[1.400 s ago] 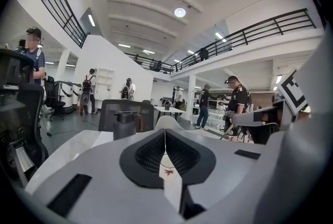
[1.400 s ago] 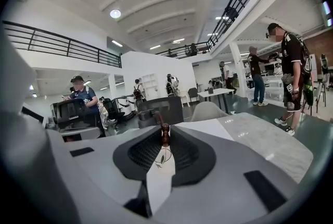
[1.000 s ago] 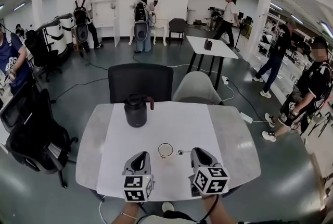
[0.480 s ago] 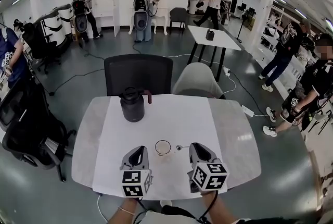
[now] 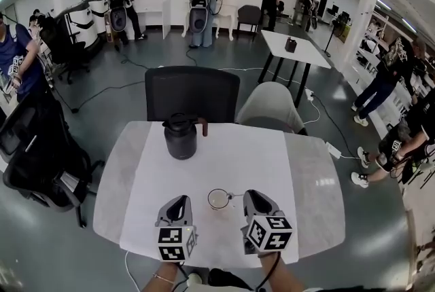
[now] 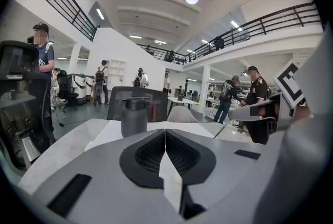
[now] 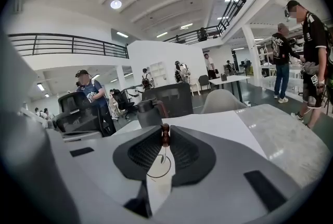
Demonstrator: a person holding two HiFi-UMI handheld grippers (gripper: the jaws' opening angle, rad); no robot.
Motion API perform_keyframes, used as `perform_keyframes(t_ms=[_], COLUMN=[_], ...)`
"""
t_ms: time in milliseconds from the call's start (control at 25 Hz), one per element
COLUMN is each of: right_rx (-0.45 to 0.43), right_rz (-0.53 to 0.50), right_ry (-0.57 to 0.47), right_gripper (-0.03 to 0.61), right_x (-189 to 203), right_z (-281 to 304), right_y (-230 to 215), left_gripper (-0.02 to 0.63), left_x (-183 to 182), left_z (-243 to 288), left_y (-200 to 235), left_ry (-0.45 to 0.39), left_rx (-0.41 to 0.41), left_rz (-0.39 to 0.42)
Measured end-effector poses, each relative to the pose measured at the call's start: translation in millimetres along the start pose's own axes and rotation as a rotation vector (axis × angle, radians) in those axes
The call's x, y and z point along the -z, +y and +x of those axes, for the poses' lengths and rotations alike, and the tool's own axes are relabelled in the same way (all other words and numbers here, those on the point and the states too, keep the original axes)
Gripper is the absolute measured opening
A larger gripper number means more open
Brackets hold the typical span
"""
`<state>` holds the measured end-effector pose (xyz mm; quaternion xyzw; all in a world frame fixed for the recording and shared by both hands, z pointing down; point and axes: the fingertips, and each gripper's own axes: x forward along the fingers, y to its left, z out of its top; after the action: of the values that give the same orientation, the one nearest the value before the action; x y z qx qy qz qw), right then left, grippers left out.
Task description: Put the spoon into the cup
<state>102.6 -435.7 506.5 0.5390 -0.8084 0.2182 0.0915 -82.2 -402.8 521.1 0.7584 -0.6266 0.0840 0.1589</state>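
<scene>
A small clear cup stands on the white table mat. My right gripper is shut on the dark handle end of the thin spoon. The spoon's shaft reaches left to the cup's rim. In the right gripper view the spoon's bowl hangs over the cup, seen through the slit between the jaws. My left gripper hovers to the left of the cup, shut with nothing in it.
A dark kettle stands at the mat's far left, also seen as the kettle. A black chair and a grey chair sit behind the table. Several people stand farther back.
The spoon's tip has come left, closer to the cup's rim, with my right gripper still holding it. The left gripper has kept its place. The head camera has shifted slightly.
</scene>
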Motion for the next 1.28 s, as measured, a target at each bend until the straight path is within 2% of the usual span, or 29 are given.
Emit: perform_keyframes(t_ms=[640,1280], right_rx=[-0.044,-0.065], right_rz=[0.012,0.046], right_ry=[0.141,0.218], right_gripper=[0.069,0.068], right_x=[45,77], right_z=[32,53], right_y=[11,15], left_gripper=[0.021,0.021], left_x=[41,78], left_z=[3,4], left_y=[11,17], left_ry=[0.088,0.179], left_rx=[-0.034,-0.061], left_rz=[-0.056,-0.098])
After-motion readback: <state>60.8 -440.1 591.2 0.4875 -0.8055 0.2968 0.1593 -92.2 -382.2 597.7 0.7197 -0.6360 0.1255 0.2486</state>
